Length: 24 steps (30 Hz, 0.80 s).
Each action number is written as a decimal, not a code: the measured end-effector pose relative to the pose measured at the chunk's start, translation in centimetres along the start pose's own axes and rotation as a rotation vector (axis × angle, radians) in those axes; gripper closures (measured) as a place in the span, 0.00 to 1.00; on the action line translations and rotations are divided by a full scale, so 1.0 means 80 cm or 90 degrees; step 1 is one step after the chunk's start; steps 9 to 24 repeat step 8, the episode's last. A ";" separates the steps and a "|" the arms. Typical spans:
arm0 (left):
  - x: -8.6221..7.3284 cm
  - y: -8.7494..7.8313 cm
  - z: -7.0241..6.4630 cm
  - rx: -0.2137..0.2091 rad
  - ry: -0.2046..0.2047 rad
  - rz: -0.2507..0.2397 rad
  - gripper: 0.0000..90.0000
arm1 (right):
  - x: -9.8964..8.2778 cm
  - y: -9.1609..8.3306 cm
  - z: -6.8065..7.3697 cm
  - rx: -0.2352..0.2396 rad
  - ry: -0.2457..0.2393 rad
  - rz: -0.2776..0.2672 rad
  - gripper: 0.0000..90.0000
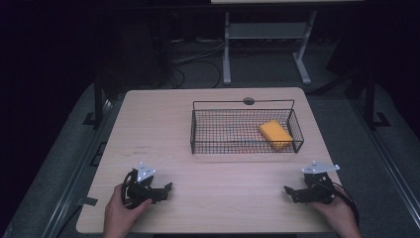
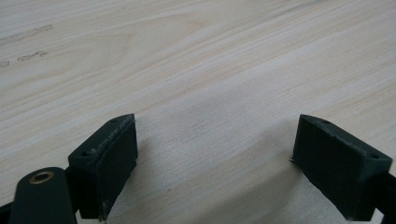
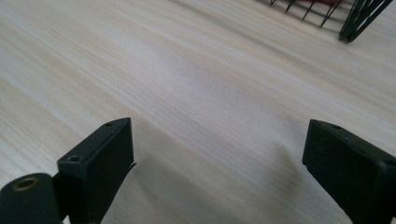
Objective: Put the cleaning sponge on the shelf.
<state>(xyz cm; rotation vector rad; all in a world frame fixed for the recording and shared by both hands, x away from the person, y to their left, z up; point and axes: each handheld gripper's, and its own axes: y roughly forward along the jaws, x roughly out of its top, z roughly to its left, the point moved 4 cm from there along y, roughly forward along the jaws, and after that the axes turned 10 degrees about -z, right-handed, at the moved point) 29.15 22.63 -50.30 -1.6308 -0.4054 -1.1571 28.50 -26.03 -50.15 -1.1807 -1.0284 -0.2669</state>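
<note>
Our left gripper (image 1: 166,189) rests on the table (image 1: 163,129), jaws spread and empty. The yellow sponge (image 1: 276,134) lies in the wire basket (image 1: 208,131). Our right gripper (image 1: 291,192), equally wide, risks snagging the mesh when reaching in.

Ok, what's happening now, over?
Left claw open, empty. Right claw open, empty. Sponge in basket. Nothing in the way.

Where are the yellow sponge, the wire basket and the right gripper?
yellow sponge (image 1: 276,133), high view, its top face.
wire basket (image 1: 233,148), high view, its near wall.
right gripper (image 1: 290,193), high view, between its fingertips.
</note>
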 end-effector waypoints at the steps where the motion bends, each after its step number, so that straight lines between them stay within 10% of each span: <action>1: 0.000 0.000 0.000 0.000 0.000 0.000 0.14 | -0.001 0.001 0.000 -0.001 -0.002 0.003 0.09; 24: 0.000 0.000 0.000 0.001 -0.001 0.000 0.14 | -0.005 0.003 0.000 0.011 0.007 0.002 0.08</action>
